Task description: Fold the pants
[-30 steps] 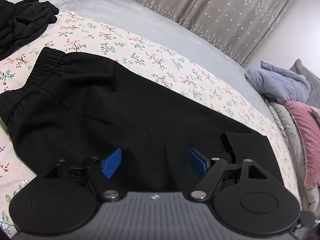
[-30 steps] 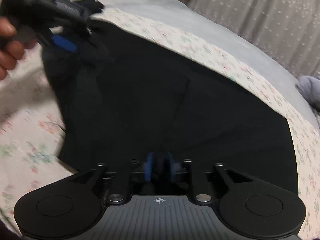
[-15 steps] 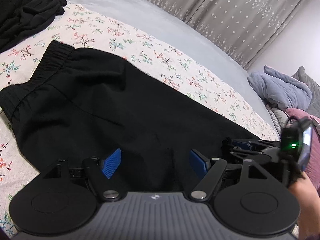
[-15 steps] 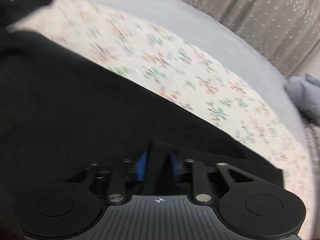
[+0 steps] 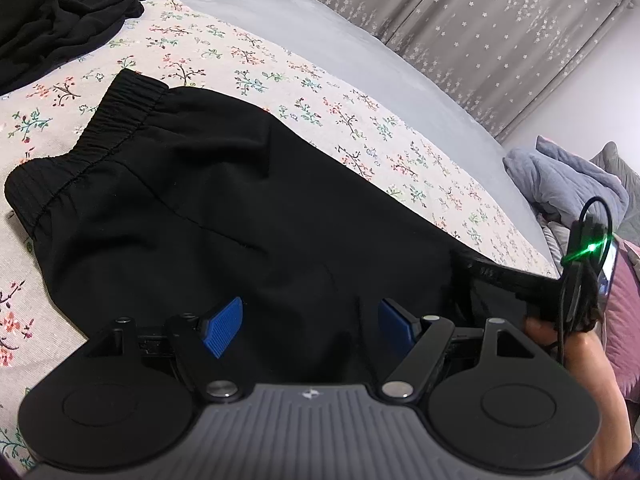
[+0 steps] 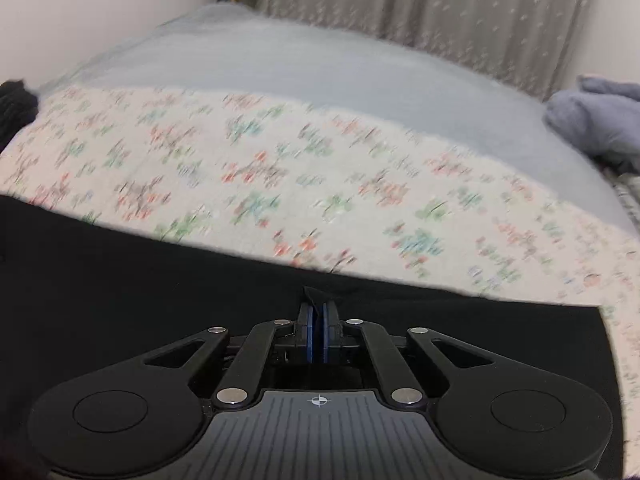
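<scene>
Black pants (image 5: pixel 240 216) lie flat on a floral sheet (image 5: pixel 320 92), with the elastic waistband (image 5: pixel 100 136) at the left and the legs running right. My left gripper (image 5: pixel 308 320) hovers low over the middle of the pants, open, nothing between its blue pads (image 5: pixel 222 328). In the right wrist view my right gripper (image 6: pixel 317 332) sits at the far edge of the pants (image 6: pixel 160 300). Its jaws are closing, and a small peak of black fabric (image 6: pixel 316 294) is pinched between the pads. A hand (image 5: pixel 576 344) holds that gripper at the right of the left wrist view.
A second heap of black clothing (image 5: pixel 60 20) lies at the top left. A grey-blue bedspread (image 5: pixel 340 28) lies beyond the sheet, with starred curtains (image 5: pixel 480 20) behind. A blue-grey blanket (image 5: pixel 568 176) and a pink pillow (image 5: pixel 624 312) lie at the right.
My right gripper swept right along the pants to the leg end and its jaws closed on the fabric edge. It came into the left wrist view. The left gripper stayed put.
</scene>
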{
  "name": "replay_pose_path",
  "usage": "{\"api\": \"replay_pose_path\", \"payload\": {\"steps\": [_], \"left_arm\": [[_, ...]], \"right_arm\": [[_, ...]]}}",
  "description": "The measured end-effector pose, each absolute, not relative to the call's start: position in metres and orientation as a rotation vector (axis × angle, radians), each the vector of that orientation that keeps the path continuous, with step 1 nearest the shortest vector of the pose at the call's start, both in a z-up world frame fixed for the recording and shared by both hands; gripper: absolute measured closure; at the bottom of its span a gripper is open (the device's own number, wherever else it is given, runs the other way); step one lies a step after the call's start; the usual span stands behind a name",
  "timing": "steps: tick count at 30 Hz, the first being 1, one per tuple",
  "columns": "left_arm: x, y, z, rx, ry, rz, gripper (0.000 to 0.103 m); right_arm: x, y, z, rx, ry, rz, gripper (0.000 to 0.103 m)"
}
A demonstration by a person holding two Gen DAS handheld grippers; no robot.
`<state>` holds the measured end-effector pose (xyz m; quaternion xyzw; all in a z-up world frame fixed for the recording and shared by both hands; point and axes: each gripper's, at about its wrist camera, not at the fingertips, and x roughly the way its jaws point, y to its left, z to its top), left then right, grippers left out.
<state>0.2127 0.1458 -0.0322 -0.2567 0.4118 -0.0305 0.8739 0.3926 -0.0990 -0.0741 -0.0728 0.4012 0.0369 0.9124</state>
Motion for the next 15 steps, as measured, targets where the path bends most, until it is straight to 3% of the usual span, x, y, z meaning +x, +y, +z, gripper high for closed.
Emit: {"api": "replay_pose_path", "payload": {"steps": [2, 4, 6, 10, 15], "left_arm": [[0.212, 0.146, -0.031, -0.537, 0.859, -0.063, 0.011], [0.212, 0.148, -0.03, -0.54, 0.856, -0.061, 0.011], [0.212, 0.15, -0.03, -0.543, 0.855, -0.056, 0.011], [0.211, 0.149, -0.03, -0.54, 0.857, -0.049, 0.011], [0.21, 0.145, -0.028, -0.517, 0.852, -0.053, 0.011]], "right_arm": [[0.388, -0.096, -0.073, -0.154, 0.827, 0.133, 0.09], [0.371, -0.107, -0.056, -0.038, 0.805, 0.179, 0.069], [0.348, -0.123, -0.036, 0.056, 0.773, 0.219, 0.057], [0.285, -0.129, -0.024, -0.066, 0.801, 0.292, 0.057], [0.201, -0.129, -0.05, -0.23, 0.895, 0.44, 0.057]]}}
